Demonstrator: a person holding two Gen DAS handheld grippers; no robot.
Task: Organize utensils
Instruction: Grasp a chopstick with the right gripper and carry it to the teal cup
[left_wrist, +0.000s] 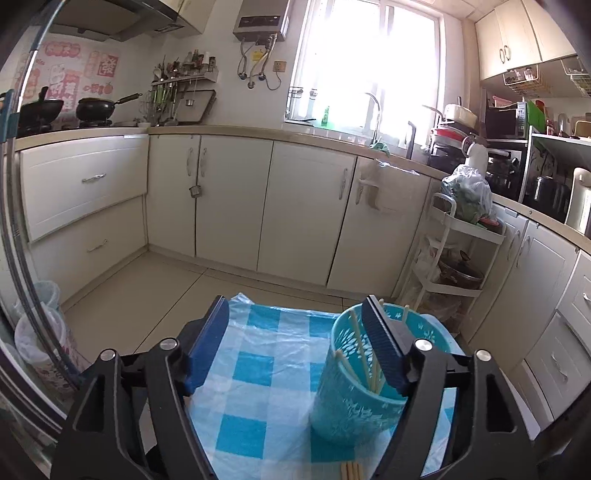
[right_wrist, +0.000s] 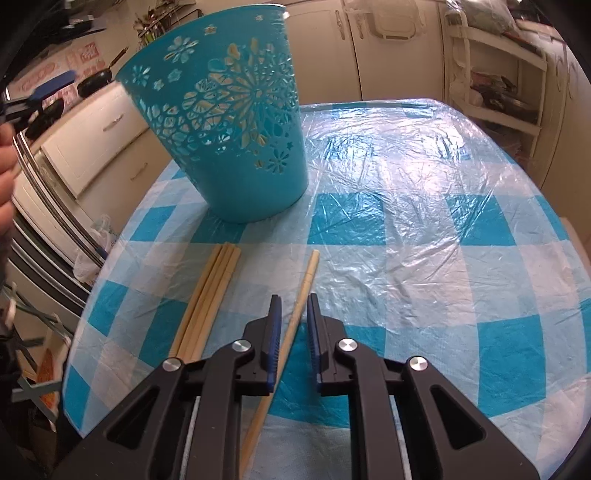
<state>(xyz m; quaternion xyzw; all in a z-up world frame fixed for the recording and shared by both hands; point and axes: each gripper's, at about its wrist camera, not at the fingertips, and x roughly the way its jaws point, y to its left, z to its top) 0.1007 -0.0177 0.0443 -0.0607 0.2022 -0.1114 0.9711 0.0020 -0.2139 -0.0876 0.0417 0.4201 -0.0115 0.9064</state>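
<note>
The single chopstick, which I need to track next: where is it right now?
In the right wrist view, the single chopstick lies on the checked tablecloth between the right gripper fingers, right of the chopstick bundle and in front of the teal basket.

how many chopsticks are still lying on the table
4 that I can see: three wooden chopsticks bunched side by side left of the right gripper, and a single wooden chopstick lying between its fingers. The gripper body may hide more.

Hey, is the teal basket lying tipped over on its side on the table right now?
No, the teal basket stands on its base on the checkered tablecloth, open end up, with chopsticks leaning inside it.
</note>
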